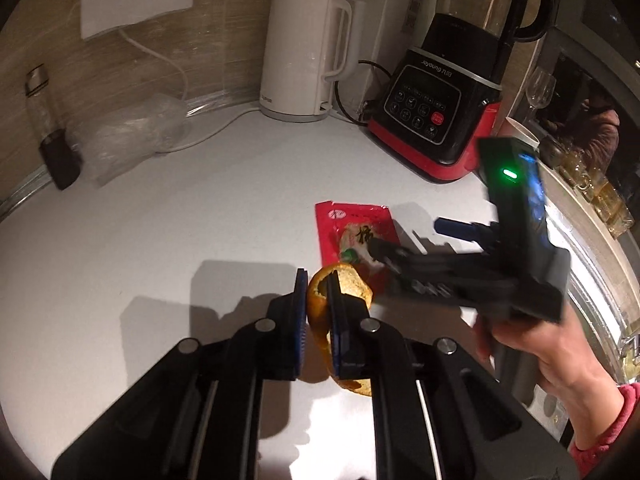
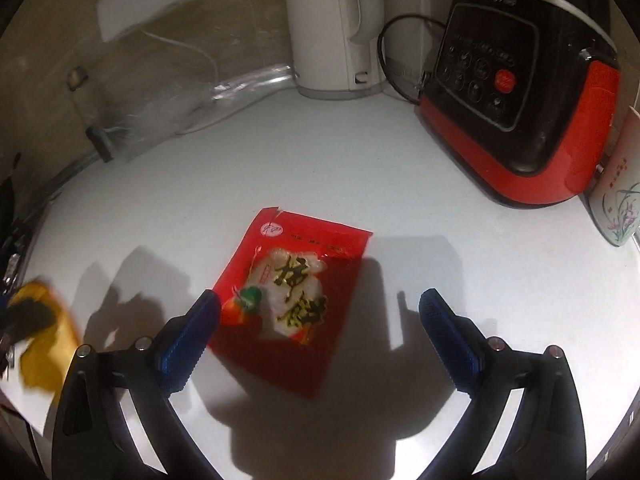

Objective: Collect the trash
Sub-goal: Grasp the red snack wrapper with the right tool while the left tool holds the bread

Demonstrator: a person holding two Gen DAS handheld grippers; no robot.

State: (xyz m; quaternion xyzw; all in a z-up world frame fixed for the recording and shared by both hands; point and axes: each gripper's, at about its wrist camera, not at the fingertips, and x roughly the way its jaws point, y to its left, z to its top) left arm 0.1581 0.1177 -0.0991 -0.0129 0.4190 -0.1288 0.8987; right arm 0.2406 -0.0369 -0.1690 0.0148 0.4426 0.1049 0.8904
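Observation:
My left gripper [image 1: 318,280] is shut on an orange peel [image 1: 354,280], held above the white counter; the peel curls out past the right pad and hangs down below it. A red snack wrapper [image 2: 288,296] lies flat on the counter. My right gripper [image 2: 320,300] stands wide open just above the wrapper, its left pad over the wrapper's lower left edge. In the left wrist view the right gripper [image 1: 404,236] comes in from the right with a hand on it, fingers over the red wrapper [image 1: 348,220]. The orange peel [image 2: 44,340] shows blurred at the right wrist view's left edge.
A white kettle [image 1: 308,52] and a black-and-red blender [image 1: 436,120] stand against the back wall. A crumpled clear plastic bag [image 1: 128,136] and a small bottle [image 1: 48,120] lie at the back left. A flowered cup [image 2: 620,204] sits at the right, beside the counter edge.

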